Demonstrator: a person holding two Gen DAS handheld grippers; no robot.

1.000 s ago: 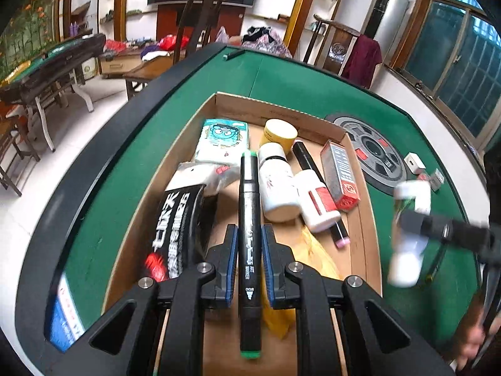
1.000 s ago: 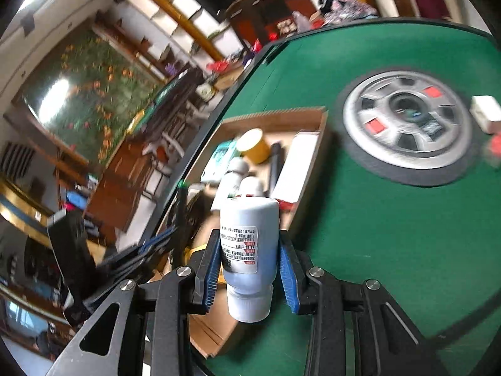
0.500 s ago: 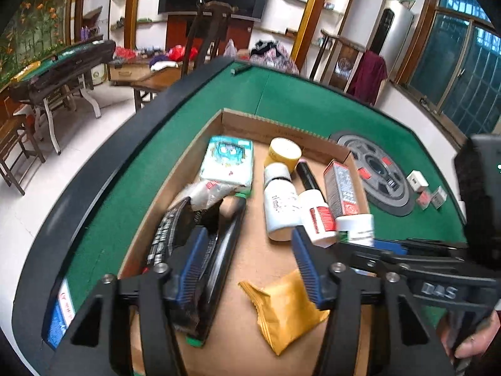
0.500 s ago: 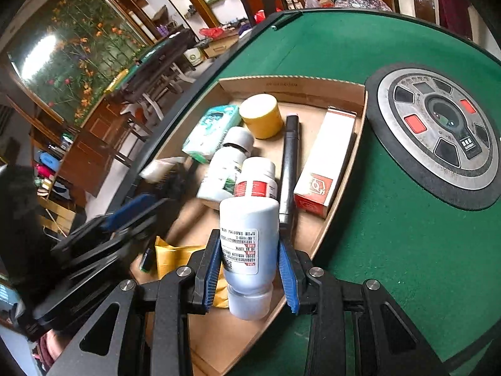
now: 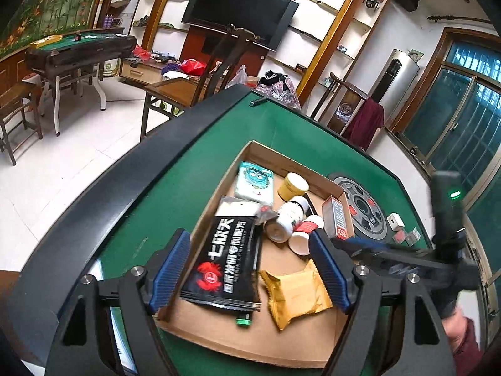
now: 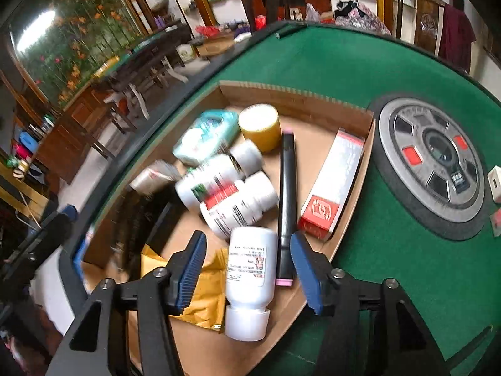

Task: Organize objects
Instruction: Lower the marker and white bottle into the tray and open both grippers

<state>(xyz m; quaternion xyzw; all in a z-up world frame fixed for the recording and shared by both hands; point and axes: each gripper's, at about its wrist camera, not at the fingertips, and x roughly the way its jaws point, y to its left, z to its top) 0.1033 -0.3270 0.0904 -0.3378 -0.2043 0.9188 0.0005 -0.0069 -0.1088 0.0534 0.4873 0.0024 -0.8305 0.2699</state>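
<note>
Both sets of fingers are spreading, released: the right gripper (image 6: 247,269) brackets a white bottle (image 6: 249,277) lying low-centre in the cardboard box (image 6: 300,98); the left gripper (image 5: 250,271) hovers over the black packet (image 5: 227,258).

home game room | mahjong tables (image 5: 188,169), wall TV (image 5: 239,12), shelves (image 5: 322,31)

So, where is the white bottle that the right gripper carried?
In the right wrist view, the white bottle lies in the cardboard box, cap toward the camera, between the opening jaws of the right gripper, beside the black marker.
</note>
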